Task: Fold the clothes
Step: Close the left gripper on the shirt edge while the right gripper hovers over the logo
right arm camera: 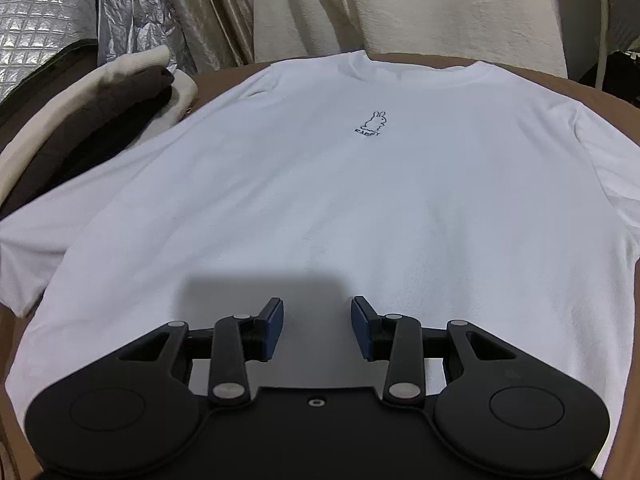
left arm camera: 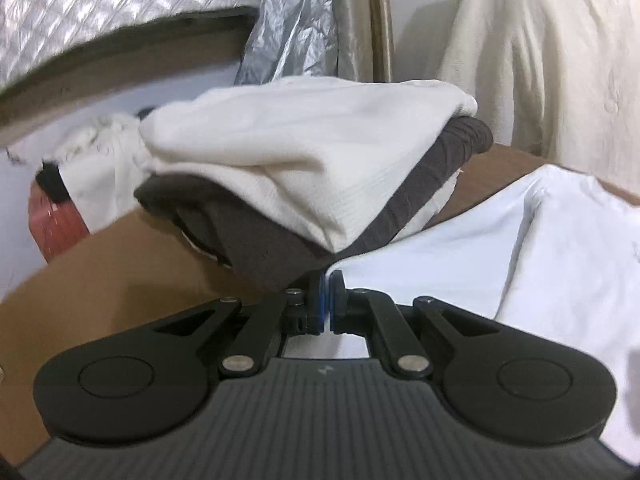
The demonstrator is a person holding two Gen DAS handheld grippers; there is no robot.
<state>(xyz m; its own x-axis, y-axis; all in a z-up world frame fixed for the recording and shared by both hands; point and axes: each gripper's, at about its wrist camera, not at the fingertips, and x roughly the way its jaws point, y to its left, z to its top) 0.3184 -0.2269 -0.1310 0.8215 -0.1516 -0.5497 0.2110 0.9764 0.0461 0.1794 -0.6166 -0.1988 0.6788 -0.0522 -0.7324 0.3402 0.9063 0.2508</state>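
White cotton T-shirt [right arm camera: 340, 200] lies spread flat for folding; right gripper [right arm camera: 317, 330] spread at 6 o'clock hem, left gripper [left arm camera: 326, 304] pinching its sleeve edge

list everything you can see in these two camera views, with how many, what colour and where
T-shirt: one, white, small rabbit print, spread flat on the table.
Folded clothes stack: one pile, cream over dark brown, left of the T-shirt.
Table: one, brown, under it all.
Draped cloth: cream, behind the table.
Silver quilted cover: far left.
Red object: one, left, beyond the table, unclear.
Left claw: black, blue pads, shut at the T-shirt's edge.
Right claw: black, open above the hem.
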